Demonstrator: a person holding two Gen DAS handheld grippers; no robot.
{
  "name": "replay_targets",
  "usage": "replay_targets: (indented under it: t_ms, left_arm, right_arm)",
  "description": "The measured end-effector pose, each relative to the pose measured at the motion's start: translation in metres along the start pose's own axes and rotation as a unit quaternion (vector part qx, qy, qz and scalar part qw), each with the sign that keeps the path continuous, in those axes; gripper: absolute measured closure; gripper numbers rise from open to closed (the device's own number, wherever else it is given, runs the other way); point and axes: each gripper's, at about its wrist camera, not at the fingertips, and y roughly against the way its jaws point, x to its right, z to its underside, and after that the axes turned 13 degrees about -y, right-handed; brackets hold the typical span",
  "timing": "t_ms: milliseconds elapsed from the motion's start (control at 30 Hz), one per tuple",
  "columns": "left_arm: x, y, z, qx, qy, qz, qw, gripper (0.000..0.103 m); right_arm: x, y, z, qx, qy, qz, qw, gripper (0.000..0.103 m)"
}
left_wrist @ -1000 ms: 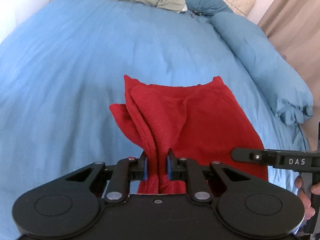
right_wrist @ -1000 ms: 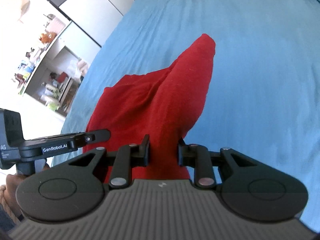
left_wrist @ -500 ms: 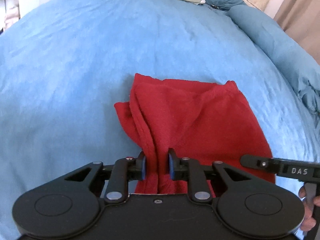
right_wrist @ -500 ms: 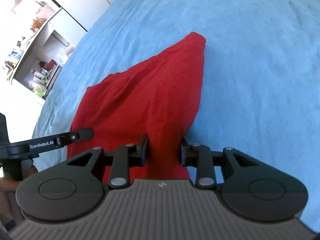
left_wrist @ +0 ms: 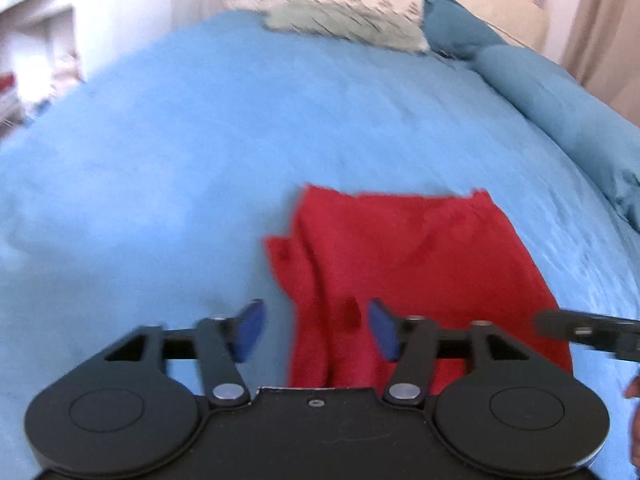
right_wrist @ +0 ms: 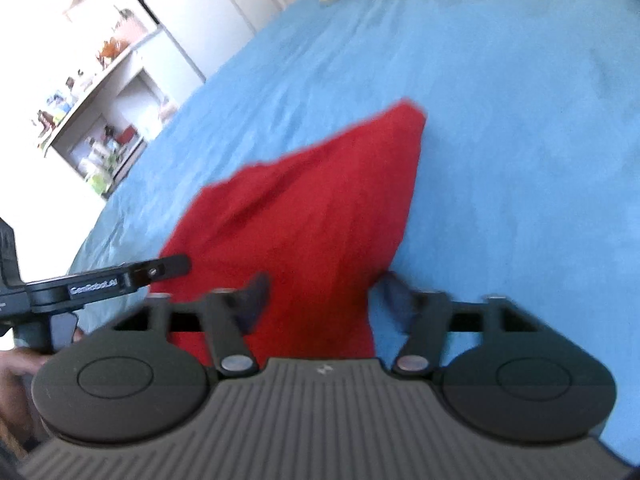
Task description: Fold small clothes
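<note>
Both my claws are letting go! My left gripper (left_wrist: 316, 330) is opening, its blue pads (left_wrist: 250, 330) spread clear of the red garment (left_wrist: 404, 264), whose near edge lies between them, released. My right gripper (right_wrist: 324, 300) is opening too, its 2 fingers apart on either side of the same cloth (right_wrist: 304, 224), not pinching it. The garment lies folded on the blue bedspread (left_wrist: 180, 168), pillows (left_wrist: 344, 24) well beyond.

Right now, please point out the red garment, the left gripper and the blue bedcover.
red garment (left_wrist: 416, 264), left wrist view, middle of the cloth.
left gripper (left_wrist: 316, 330), left wrist view, midway between its opening fingertips.
blue bedcover (right_wrist: 520, 120), right wrist view, bare part.
</note>
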Motion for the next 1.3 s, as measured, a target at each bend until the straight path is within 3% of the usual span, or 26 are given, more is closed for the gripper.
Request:
replay_targets:
  t_ms: [33, 167, 233, 400, 600, 1033, 1300]
  left_arm:
    - [-0.002, 0.013, -0.001, 0.006, 0.001, -0.009, 0.9999, 0.022]
    - [-0.008, 0.085, -0.005, 0.034, 0.007, -0.023, 0.9991, 0.017]
    - [-0.005, 0.129, -0.005, 0.048, -0.003, -0.042, 0.9979, 0.003]
    - [0.005, 0.236, 0.003, 0.082, -0.019, -0.073, 0.9938, 0.0]
    - [0.023, 0.308, 0.024, 0.089, -0.039, -0.088, 0.9914, 0.0]
    - [0.056, 0.331, 0.105, 0.037, -0.06, -0.087, 0.9937, 0.0]
    - [0.058, 0.33, 0.115, 0.042, -0.05, -0.07, 0.9954, 0.0]
  right_arm:
    - [-0.006, 0.013, 0.002, 0.019, 0.006, 0.004, 1.0, 0.0]
    - [-0.037, 0.076, 0.011, 0.053, 0.031, 0.024, 0.998, 0.0]
    - [-0.054, 0.108, 0.02, 0.065, 0.041, 0.038, 0.996, 0.0]
    - [-0.107, 0.201, 0.044, 0.106, 0.048, 0.095, 0.989, 0.0]
    - [-0.155, 0.275, 0.084, 0.141, 0.074, 0.15, 0.976, 0.0]
    - [-0.173, 0.305, 0.18, 0.111, 0.073, 0.23, 0.964, 0.0]
    - [-0.169, 0.303, 0.206, 0.091, 0.067, 0.24, 0.964, 0.0]
